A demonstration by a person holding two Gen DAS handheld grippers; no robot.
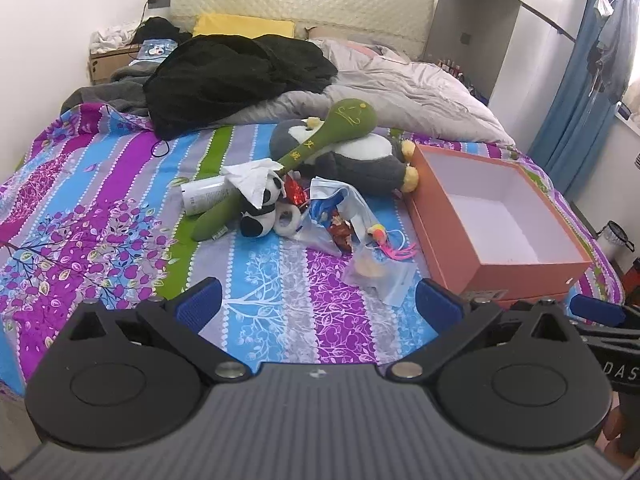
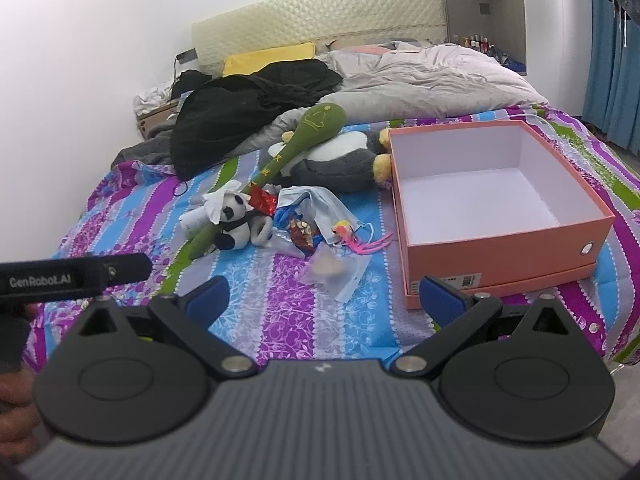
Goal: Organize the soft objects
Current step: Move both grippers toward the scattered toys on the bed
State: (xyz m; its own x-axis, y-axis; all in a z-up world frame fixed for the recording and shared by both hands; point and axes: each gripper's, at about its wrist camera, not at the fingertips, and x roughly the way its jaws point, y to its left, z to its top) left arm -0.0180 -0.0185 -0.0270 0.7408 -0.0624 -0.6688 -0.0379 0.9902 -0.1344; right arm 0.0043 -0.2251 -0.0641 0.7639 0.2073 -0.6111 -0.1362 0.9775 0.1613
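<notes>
Both grippers' fingers [image 1: 199,300] [image 2: 442,295] wide apart, empty, above the bedsheet [image 1: 100,208], panda plush [image 1: 258,210] well beyond.

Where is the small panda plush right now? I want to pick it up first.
The small panda plush lies mid-bed in both views, left of the orange box, against the green plush mallet, with crumpled tissue on its head.

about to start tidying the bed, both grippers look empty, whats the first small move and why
Probably ease the left gripper forward toward the small black-and-white panda plush. Both it and the right gripper are open and hold nothing, the open orange cardboard box is empty, and the panda lies nearest, though the long green plush mallet lies against it.
</notes>
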